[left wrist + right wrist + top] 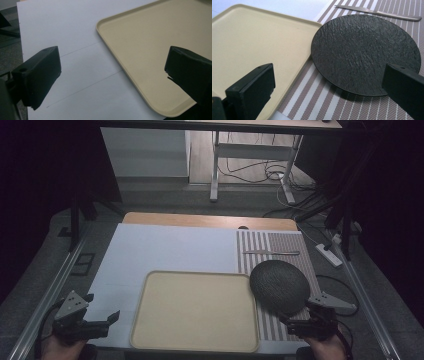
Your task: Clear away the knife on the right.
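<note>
While both grippers wait at the near edge of the tabletop (150,245), nothing is moved yet, so the work seems to be at its very start. The right gripper (300,324) has its jaws released and wide, pointing at the dark round plate (364,52), which lies on the striped placemat (322,100) just beside the beige tray (195,312); its near rim sits between the jaws but is not touched. The left gripper (102,322) is also spread, with nothing in it, near the tray's left edge. A knife (271,252) lies farther back on the placemat, well apart. I judge that grasping and lifting the plate is all left to do; nothing blocks the way.
</note>
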